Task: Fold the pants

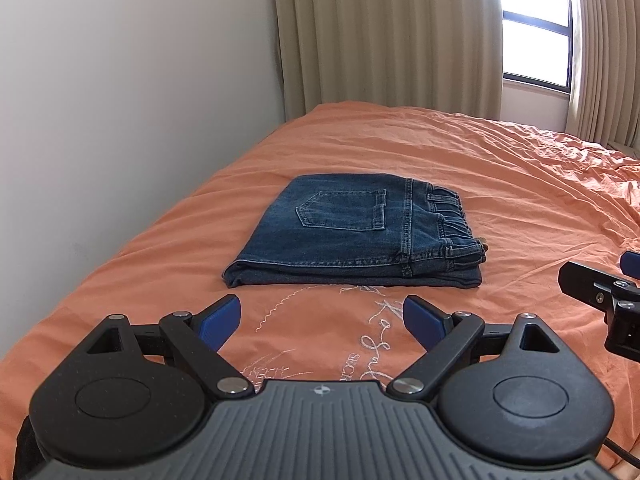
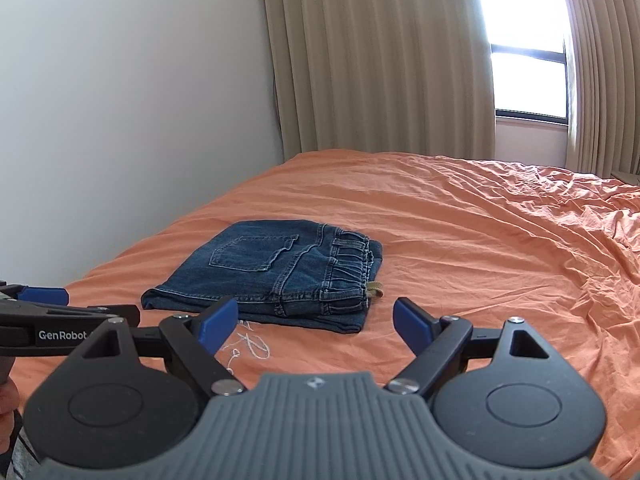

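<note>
A pair of blue denim pants (image 1: 352,232) lies folded into a flat rectangle on the orange bed cover (image 1: 500,168), back pocket up, elastic waistband to the right. It also shows in the right wrist view (image 2: 272,268). My left gripper (image 1: 322,320) is open and empty, hovering just short of the pants' near edge. My right gripper (image 2: 314,320) is open and empty, near the pants' front right corner. Part of the right gripper shows at the right edge of the left wrist view (image 1: 600,288); the left gripper's side shows in the right wrist view (image 2: 44,312).
A white wall (image 1: 120,120) runs along the bed's left side. Beige curtains (image 1: 380,40) and a bright window (image 1: 536,20) stand behind the bed. The bed cover is wrinkled on the right (image 2: 560,232) and has white embroidery (image 1: 372,340) near me.
</note>
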Motion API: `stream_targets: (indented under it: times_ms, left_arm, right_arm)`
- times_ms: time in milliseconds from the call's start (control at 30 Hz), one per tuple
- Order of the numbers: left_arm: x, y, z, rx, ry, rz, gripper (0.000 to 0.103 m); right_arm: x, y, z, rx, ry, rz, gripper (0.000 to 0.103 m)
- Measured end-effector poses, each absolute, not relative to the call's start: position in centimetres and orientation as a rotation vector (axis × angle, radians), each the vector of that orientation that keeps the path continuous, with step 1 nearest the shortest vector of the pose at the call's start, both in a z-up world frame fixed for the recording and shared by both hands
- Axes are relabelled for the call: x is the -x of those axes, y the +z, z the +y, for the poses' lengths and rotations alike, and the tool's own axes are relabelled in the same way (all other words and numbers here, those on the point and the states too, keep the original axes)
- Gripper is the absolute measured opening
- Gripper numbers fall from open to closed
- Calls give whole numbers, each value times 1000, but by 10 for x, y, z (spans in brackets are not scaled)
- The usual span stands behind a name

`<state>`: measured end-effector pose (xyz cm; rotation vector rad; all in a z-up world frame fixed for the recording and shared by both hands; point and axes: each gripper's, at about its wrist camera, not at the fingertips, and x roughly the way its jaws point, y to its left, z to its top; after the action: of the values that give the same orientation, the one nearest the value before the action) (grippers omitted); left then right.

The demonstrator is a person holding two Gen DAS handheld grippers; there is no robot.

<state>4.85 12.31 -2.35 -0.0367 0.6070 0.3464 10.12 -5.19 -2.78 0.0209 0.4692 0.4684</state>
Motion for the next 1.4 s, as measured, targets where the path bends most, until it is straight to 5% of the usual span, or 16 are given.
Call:
stream_targets:
  times_ms: [1400]
  left_arm:
    - [-42,-10,108,11,326,586,103]
  right_arm:
    - [-89,-18,-62,-36,483,446,81]
